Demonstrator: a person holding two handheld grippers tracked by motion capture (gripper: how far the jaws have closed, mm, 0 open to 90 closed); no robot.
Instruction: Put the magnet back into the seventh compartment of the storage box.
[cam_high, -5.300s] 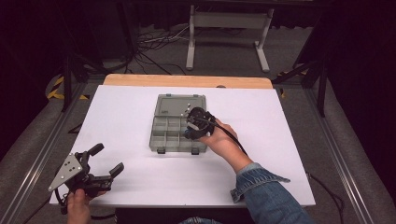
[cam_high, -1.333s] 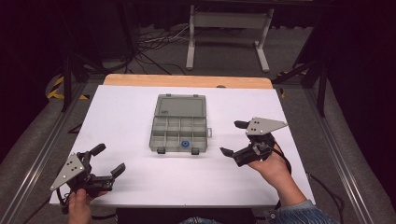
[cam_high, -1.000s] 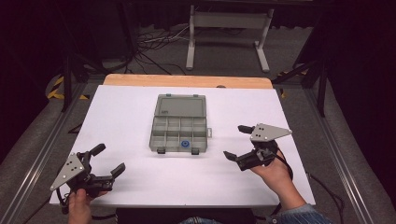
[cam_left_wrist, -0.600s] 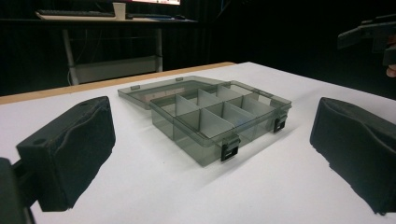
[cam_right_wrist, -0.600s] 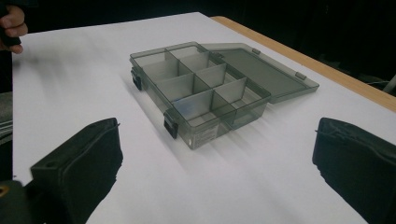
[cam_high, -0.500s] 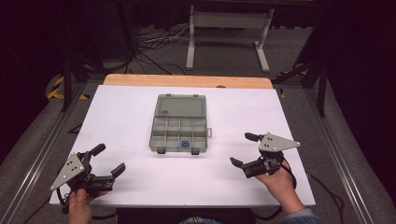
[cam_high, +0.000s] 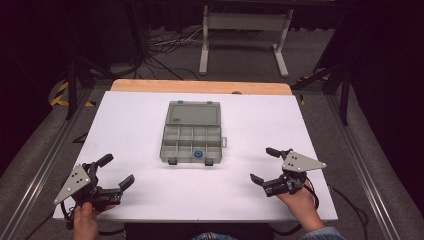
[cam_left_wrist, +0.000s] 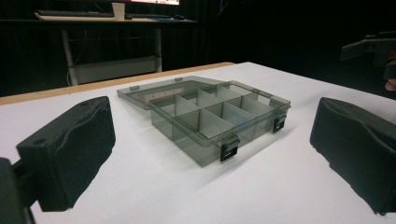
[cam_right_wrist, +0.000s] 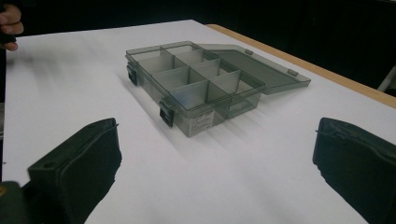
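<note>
- The see-through grey plastic box with little compartments (cam_high: 192, 141) is sitting in the middle of the white table (cam_high: 130, 125), and its flat lid (cam_high: 193, 113) is lying open on the far side.
- A small round blue thing (cam_high: 198, 154) is resting inside the box, in a compartment of the row closest to the person, next to the black front clips (cam_high: 209, 162).
- The other compartments are looking empty from above.
- So the job of putting the blue thing away is looking done, I think.
- What may be left is shutting the lid and snapping the clips.
- The left gripper (cam_high: 116, 173) is being held at the near left corner of the table, with its jaws spread wide and nothing between them.
- The right gripper (cam_high: 263, 165) is being held at the near right side, with its jaws wide apart too, and they are holding nothing.
- From the left gripper the box is sitting ahead, well past the tips of its black padded fingers (cam_left_wrist: 70, 149) and a bit toward the right one.
- From the right gripper the box is sitting ahead too, past its black fingers (cam_right_wrist: 79, 163) and a bit toward the left one.
- Both grippers are well apart from the box and not touching it.
</note>
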